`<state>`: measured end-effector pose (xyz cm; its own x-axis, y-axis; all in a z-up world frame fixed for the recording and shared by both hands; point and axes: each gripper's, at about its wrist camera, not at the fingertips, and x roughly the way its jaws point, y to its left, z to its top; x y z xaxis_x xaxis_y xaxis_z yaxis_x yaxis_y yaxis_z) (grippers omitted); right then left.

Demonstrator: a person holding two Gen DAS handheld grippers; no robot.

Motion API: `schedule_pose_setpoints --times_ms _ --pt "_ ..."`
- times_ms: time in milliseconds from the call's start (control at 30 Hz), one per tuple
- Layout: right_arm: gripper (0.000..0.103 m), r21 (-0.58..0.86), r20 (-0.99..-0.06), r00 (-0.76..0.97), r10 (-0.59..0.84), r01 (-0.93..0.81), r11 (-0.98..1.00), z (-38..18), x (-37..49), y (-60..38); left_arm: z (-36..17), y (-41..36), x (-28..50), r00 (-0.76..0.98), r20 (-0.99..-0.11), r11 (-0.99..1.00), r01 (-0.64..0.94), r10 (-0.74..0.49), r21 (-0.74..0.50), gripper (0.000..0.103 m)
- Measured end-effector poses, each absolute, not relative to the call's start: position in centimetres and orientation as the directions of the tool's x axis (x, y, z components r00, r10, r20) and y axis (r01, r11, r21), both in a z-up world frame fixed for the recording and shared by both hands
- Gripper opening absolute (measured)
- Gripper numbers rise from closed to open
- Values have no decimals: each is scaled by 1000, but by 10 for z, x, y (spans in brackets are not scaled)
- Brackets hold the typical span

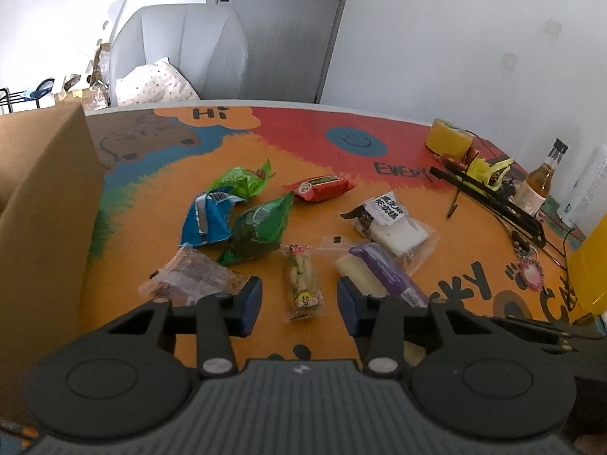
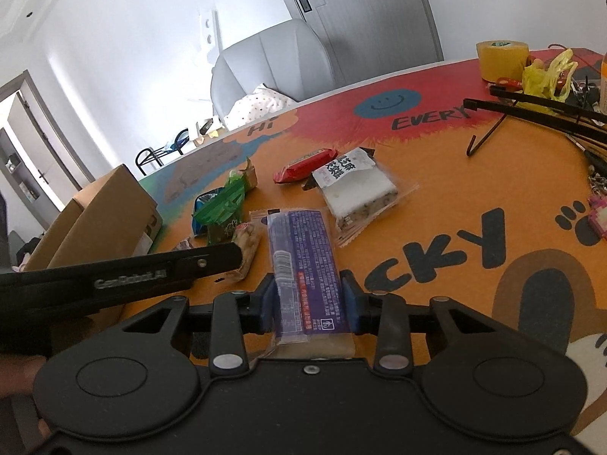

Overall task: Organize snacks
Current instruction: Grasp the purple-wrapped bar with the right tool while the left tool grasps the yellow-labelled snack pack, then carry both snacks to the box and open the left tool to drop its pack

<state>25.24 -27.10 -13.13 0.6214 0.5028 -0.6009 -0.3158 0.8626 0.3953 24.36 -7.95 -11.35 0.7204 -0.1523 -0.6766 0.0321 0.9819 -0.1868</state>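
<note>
Your right gripper (image 2: 308,305) has its blue pads pressed against both long edges of the purple-wrapped bar (image 2: 303,261), which lies flat on the tabletop (image 2: 436,197) and points away from you.

Your left gripper (image 1: 299,301) hangs partly open just over the slim clear packet with a yellow cartoon face (image 1: 303,284); the pads flank it without touching.

Past that packet, toward the far edge, lie the dark green pouch (image 1: 261,233), the blue pouch (image 1: 206,220), the light green pouch (image 1: 242,182) and the red pack (image 1: 320,187). The white cake in clear wrap (image 1: 392,227) sits just beyond the purple bar. The cardboard box (image 1: 41,204) stands at the tabletop's left edge. A yellow tape roll (image 1: 449,138) sits near the far right corner.
</note>
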Motion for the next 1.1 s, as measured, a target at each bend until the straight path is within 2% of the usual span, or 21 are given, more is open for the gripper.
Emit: schedule_pose_setpoints --times_ms 67,200,367,433,467,533,733,1100 --pt "36 395 -603 619 503 -317 862 -132 253 -271 -116 -82 248 716 -682 982 33 -151 -184 42" --pt "44 406 -610 601 516 -321 855 -131 255 -268 -124 -84 256 700 -699 982 26 -150 -185 40" --pt "44 364 -615 616 493 -333 870 -131 256 -260 -128 -85 261 706 -696 985 17 -133 -171 32" --pt "44 335 -619 624 477 -339 879 -131 255 -255 -129 -86 263 705 -700 989 18 -118 -149 20" --pt "44 319 -620 630 468 -343 884 -131 254 -252 -129 -85 263 704 -701 989 16 -114 -145 20" --pt "37 294 -616 641 457 -352 889 -131 253 -248 -129 -83 263 704 -699 988 21 -124 -155 18" --pt "32 322 -596 645 479 -355 878 -130 250 -252 -126 -77 256 706 -697 985 12 -128 -170 17" --pt "31 356 -553 670 495 -348 868 -118 236 -254 -104 -71 231 741 -658 983 23 -138 -182 17"
